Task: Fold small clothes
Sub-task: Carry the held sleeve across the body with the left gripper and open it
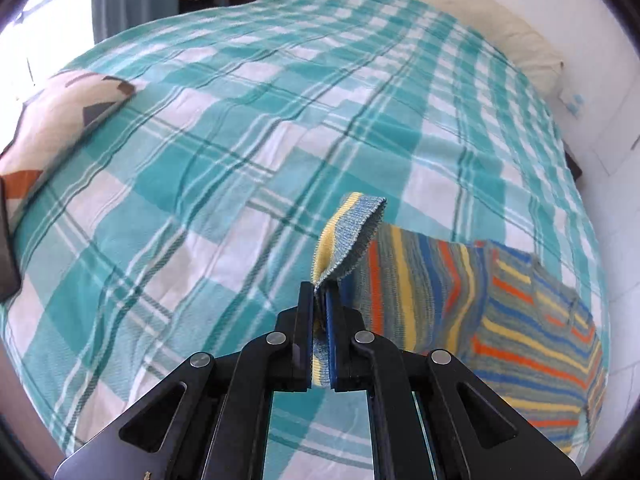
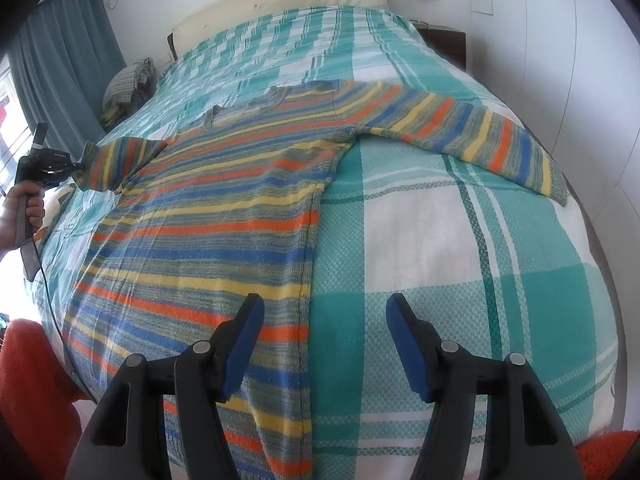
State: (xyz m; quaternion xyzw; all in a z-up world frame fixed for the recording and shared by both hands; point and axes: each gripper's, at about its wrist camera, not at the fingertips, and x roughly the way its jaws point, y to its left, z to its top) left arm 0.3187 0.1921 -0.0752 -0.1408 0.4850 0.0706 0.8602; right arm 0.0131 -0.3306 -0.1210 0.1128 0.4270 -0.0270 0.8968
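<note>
So the left claw (image 1: 320, 304) is pinching one sleeve cuff (image 1: 348, 236) of the striped sweater (image 2: 208, 216). Nothing is looking folded yet. The right claw (image 2: 324, 340) is hanging open, empty, over the sweater's side edge.

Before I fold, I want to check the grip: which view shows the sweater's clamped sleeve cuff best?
The left wrist view: the sleeve cuff sits close up, pinched between the shut left gripper. The right wrist view shows that cuff only small, at the far left edge, lifted off the plaid blanket, but lays out the whole striped sweater.
</note>
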